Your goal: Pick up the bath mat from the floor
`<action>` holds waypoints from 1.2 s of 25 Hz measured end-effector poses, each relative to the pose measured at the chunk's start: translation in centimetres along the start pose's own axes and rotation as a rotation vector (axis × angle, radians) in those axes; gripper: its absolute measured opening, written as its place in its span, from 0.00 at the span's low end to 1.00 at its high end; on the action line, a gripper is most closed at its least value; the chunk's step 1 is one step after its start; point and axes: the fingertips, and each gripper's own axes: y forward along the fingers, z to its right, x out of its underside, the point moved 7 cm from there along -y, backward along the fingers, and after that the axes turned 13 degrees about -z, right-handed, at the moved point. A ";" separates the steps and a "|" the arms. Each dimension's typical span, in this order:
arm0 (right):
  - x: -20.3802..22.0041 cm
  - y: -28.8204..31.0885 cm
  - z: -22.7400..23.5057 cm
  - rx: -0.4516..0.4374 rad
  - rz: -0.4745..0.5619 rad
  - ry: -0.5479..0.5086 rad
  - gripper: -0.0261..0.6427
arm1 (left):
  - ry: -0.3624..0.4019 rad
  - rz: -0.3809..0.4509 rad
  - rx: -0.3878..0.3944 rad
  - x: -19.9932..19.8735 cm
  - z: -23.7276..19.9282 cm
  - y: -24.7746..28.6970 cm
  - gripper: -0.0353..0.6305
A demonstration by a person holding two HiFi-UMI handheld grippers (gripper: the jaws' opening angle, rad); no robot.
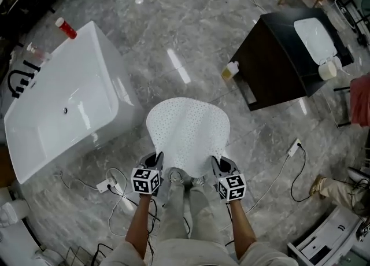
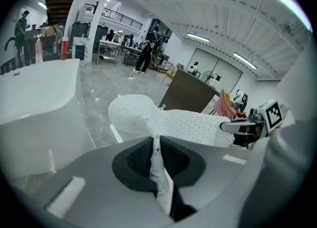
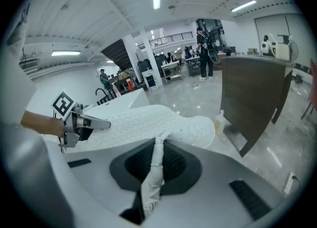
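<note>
**Mat held up by its near edge, both bites thin**

The floor was glossy grey stone, with the tub on the left, a dark cabinet on the right and an open lane between them. The mat, white and perforated, was held out in front of the person over that lane. Its near edge was up at the grippers and its far end sagged in a rounded lobe. It looked clear of the floor in both gripper views, but the head view didn't confirm the far lip.

The left gripper was clamped shut on the near left corner, and the right gripper the same on the near right corner. In each gripper view only a thin folded strip of mat sat between the pads.

Risks, my read:
- Both bites were shallow and the mat looked floppy. A jerk or its own weight could pull one corner out, leaving it swinging on the other.
- Hands spreading apart would tension the edge and peel it off the pads.
- The sagging far end could drag on the floor or brush the tub if carried low or leftward.
- Cables lay by the person's feet, a trip hazard with the mat blocking the view down.
- The bottle at the cabinet corner could get knocked by a swing to the right.
</note>
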 end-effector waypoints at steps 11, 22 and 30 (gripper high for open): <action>-10.7 -9.9 -3.0 0.047 0.212 -0.074 0.08 | 0.068 0.202 -0.026 -10.0 4.0 -11.1 0.10; -17.7 -18.9 -4.7 0.095 0.399 -0.139 0.08 | 0.157 0.371 -0.035 -16.6 9.0 -20.6 0.10; -19.7 -22.3 -5.5 0.116 0.478 -0.166 0.08 | 0.180 0.441 -0.035 -18.6 10.6 -24.4 0.10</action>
